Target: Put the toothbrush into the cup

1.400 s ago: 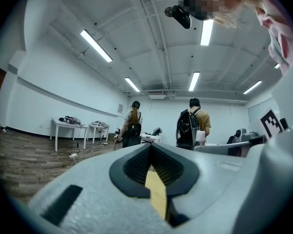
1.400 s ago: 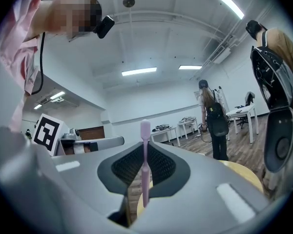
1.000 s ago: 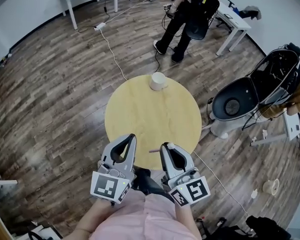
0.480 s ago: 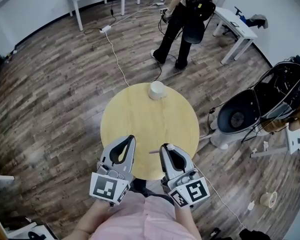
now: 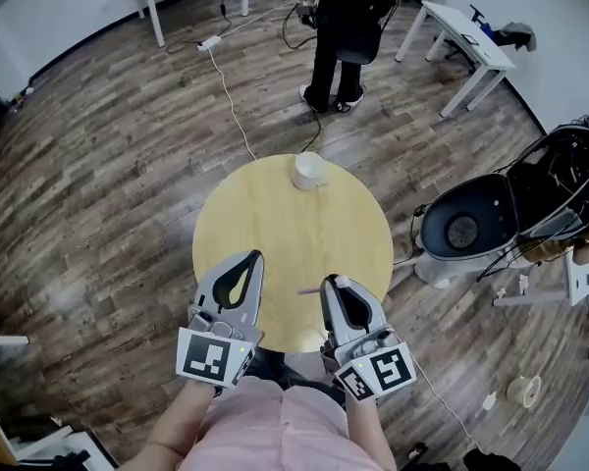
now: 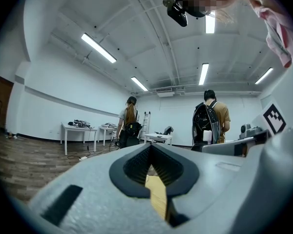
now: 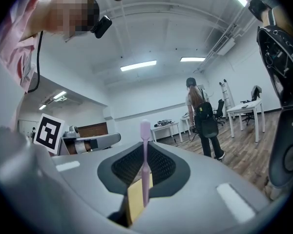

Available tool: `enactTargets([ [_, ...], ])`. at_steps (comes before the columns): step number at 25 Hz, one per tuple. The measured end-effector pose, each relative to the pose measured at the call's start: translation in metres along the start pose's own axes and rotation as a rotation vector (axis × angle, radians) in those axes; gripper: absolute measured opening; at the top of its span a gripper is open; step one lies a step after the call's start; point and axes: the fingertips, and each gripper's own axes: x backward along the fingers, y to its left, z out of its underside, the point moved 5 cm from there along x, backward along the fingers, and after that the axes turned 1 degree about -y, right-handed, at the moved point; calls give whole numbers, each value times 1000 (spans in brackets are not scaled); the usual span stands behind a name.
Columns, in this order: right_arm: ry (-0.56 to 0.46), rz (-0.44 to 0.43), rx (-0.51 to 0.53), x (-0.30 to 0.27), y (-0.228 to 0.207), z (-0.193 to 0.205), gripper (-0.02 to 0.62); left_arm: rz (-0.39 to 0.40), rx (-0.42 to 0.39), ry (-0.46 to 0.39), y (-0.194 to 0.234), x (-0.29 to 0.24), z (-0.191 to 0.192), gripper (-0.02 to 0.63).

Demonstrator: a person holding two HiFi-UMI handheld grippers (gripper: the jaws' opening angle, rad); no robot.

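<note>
1. Bench: one round, light-wood bench [image 5: 275, 214] stood on the plank floor. Both claws were positioned over its near edge.

2. Claws: two were present. The left claw [image 5: 248, 258] had its jaws brought together with nothing between the pads. The right claw [image 5: 336, 285] had its jaws clamped on the toothbrush [image 7: 145, 160]. Each claw carried one marker cube, two in total, the left marker cube [image 5: 216, 357] and the right marker cube [image 5: 378, 371]. Each cube face bore a black-and-white square pattern with no legible lettering.

3. Cup: one white cup [image 5: 308, 171] stood upright at the far edge of the bench, well apart from both claws.

4. Toothbrush: one pink toothbrush was gripped crosswise between the right claw's pads, near their tips. In the head view, its free end projected sideways from the claw tip toward the left claw, above the bench surface and not touching the left claw. It was not in the cup.
</note>
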Motion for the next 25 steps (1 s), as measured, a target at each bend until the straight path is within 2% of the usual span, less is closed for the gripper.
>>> enactTargets([
  [9,-15,21,14,-31,-17,-14,32,39,12,11,8,-41,3,3],
  [18,-31,54,43,-79,-71,-13,32,64,46,86,17,-73,33,3],
  [23,-26,63,51,-109,-95,-13,32,62,78,80,27,-92,37,4],
  [25,-27,67,52,-122,-104,-11,32,66,80,117,33,-97,45,4],
])
